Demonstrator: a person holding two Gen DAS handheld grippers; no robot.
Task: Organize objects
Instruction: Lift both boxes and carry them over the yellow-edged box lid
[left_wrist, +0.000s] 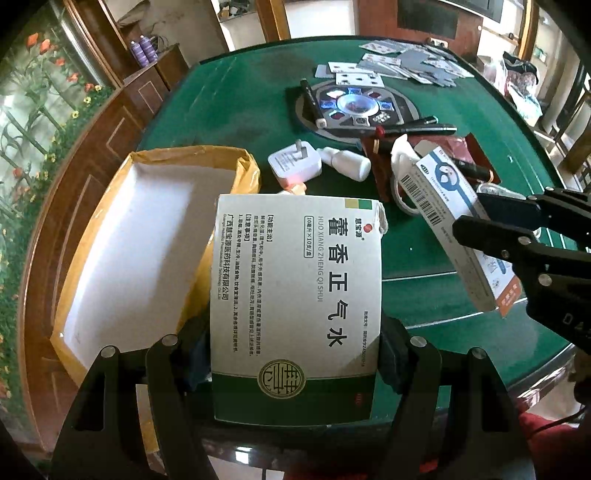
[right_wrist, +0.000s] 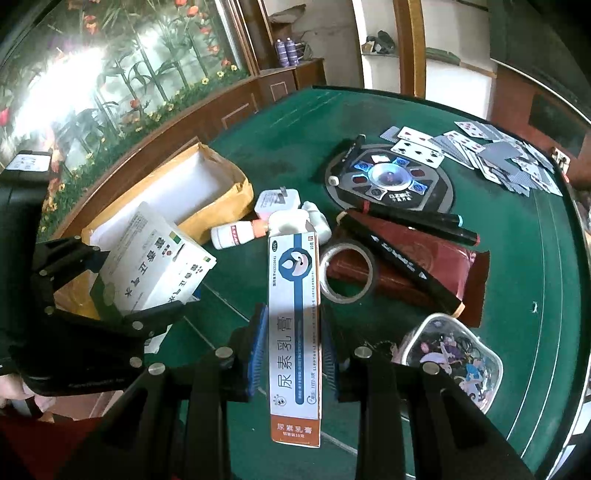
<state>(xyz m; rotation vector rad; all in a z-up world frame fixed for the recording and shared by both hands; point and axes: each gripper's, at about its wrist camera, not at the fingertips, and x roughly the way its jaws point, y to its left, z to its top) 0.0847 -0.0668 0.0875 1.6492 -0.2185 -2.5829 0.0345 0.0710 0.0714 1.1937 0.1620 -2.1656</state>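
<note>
Left wrist view: left hand-held gripper (left_wrist: 295, 354) clamped wide on the green-and-white medicine box (left_wrist: 295, 295), held above the counter (left_wrist: 461, 258), just right of the open yellow carton (left_wrist: 147, 236). Risk: the grip sits on the box's near end only; the far end may sag or clip the carton's crumpled rim.

Right wrist view: right hand-held gripper (right_wrist: 295, 350) clamped on the slim ointment box (right_wrist: 295, 332), mid-length, above the tape roll (right_wrist: 347, 273). Risk: thin card may crush or twist; the 2 boxes could collide if both go to the carton together.

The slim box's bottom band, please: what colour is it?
Orange on the slim box, clearest in the right wrist view.
</note>
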